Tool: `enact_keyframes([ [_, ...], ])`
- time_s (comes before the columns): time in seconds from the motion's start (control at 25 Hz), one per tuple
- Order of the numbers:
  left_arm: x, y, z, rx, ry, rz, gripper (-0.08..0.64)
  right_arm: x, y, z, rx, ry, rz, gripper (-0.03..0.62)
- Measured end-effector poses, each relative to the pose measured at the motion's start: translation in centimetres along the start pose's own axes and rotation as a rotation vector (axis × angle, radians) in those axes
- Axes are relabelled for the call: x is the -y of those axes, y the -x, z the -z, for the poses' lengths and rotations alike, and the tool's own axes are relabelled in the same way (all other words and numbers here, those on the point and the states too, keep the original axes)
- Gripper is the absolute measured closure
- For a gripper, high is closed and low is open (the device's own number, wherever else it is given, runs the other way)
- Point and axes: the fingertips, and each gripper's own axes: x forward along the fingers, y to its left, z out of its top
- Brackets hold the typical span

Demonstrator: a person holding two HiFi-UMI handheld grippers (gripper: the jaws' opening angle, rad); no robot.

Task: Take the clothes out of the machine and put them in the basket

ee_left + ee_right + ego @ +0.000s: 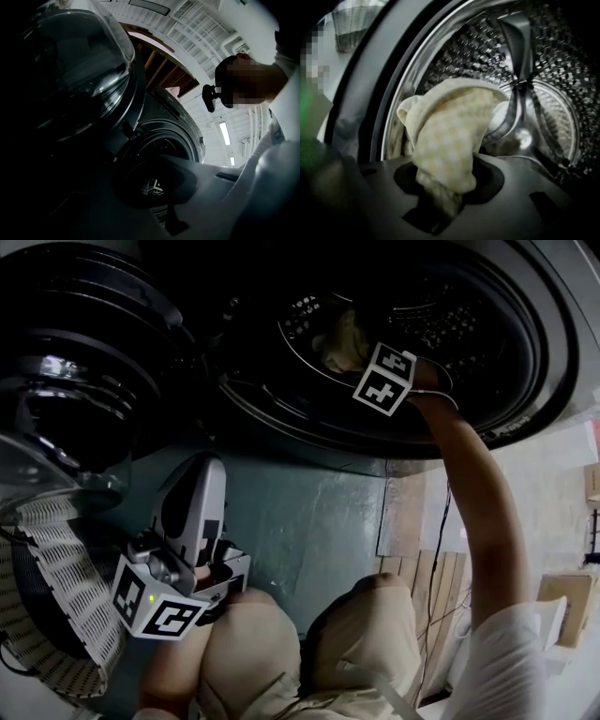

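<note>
Inside the washing machine's steel drum [450, 324] hangs a yellow checked cloth [450, 136], with my right gripper [445, 187] shut on its lower end. In the head view that gripper [354, 351] reaches into the drum opening with the cloth [339, 341] bunched at its tip. More pale fabric [502, 117] lies behind the cloth in the drum. My left gripper [202, 470] is held low in front of the machine, pointing up toward the opening, nothing seen in it. Its jaws are too dark to read in the left gripper view [150, 187].
The machine's round glass door [84, 362] stands open at the left. Below it is a white woven basket [56, 587], also seen as the basket [354, 23] past the drum rim. The person's knees [375, 615] are close to the machine's dark front panel [300, 512].
</note>
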Motion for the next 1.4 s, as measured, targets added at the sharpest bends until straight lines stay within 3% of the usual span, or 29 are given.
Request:
enact_keyframes([
  [0.36, 0.8, -1.3, 1.8, -0.026, 0.003, 0.045, 0.546, 1.5, 5.4, -1.5, 0.147, -0.085, 0.113, 0.399],
  [0.52, 0.7, -2.1, 1.8, -0.058, -0.032, 0.002, 0.547, 1.3, 7.0, -2.1, 0.179, -0.113, 0.085, 0.399],
  [0.64, 1.3, -2.3, 1.1, -0.158, -0.089, -0.070, 0.546, 0.8, 8.5, -1.9, 0.174, -0.129, 0.041, 0.399],
  [0.72, 2.9, -2.3, 0.3, -0.214, -0.079, -0.088, 0.546, 0.7, 10.0, -2.0, 0.169, -0.111, 0.020, 0.400],
  [1.0, 7.7, -2.9, -6.8, -0.272, -0.019, -0.183, 0.546, -0.3, 17.3, -3.0, 0.195, -0.080, -0.083, 0.400],
  [1.4, 14.0, -4.3, -18.3, -0.259, 0.003, -0.298, 0.546, 0.1, 28.2, -4.2, 0.206, -0.160, -0.261, 0.401],
])
